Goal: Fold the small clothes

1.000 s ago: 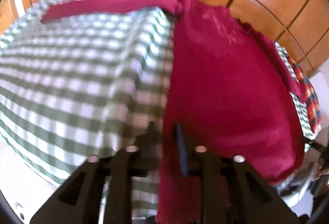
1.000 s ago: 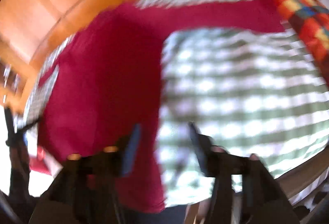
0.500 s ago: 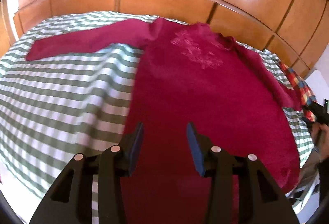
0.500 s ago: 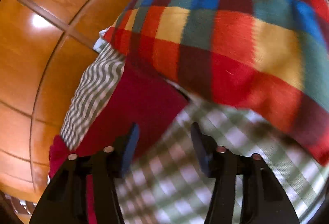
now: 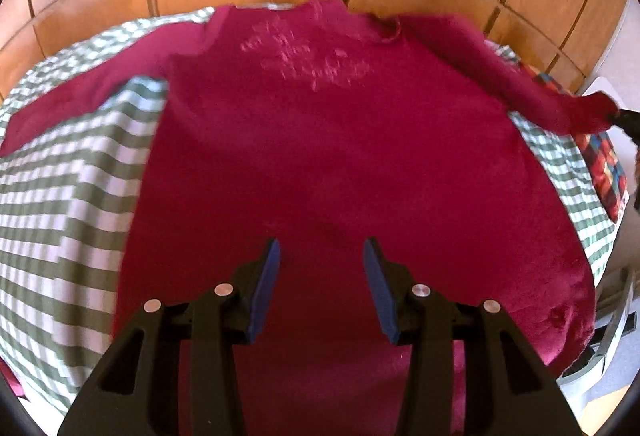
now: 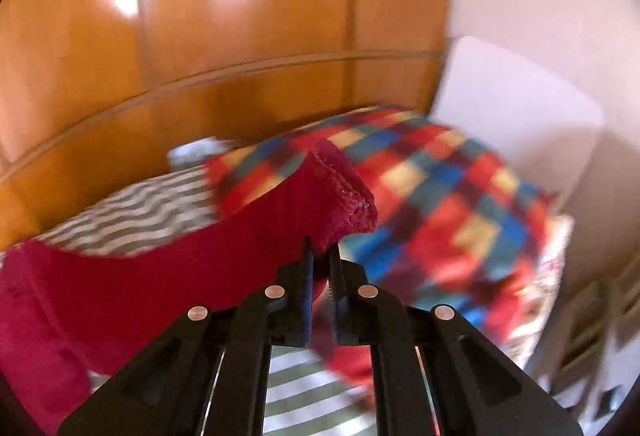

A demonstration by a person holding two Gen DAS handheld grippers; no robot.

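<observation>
The left gripper [image 5: 320, 256] hangs wide open over the red sweater [image 5: 340, 156], spread on the checked sheet [image 5: 72, 196]. Only the right view shows the right gripper [image 6: 320, 256] pinching its sleeve cuff [image 6: 340, 196] — plaid blanket [image 6: 440, 204] behind, wooden wardrobe [image 6: 200, 36] beyond.

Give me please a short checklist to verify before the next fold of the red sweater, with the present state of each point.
1. Right gripper holds the sleeve cuff: ok, the jaws are shut on it.
2. Left gripper free to take another part: ok, the jaws are open and hold nothing, over the lower body of the red sweater.
3. Body spread flat on the green checked cover: ok, with the embroidered side up.
4. Other sleeve laid out straight: ok, it lies flat toward the left.
5. Plaid blanket clear of the fold path: not ok, it lies just behind the held cuff.
6. Grip depth on the cuff: cannot tell, the picture is blurred.
</observation>
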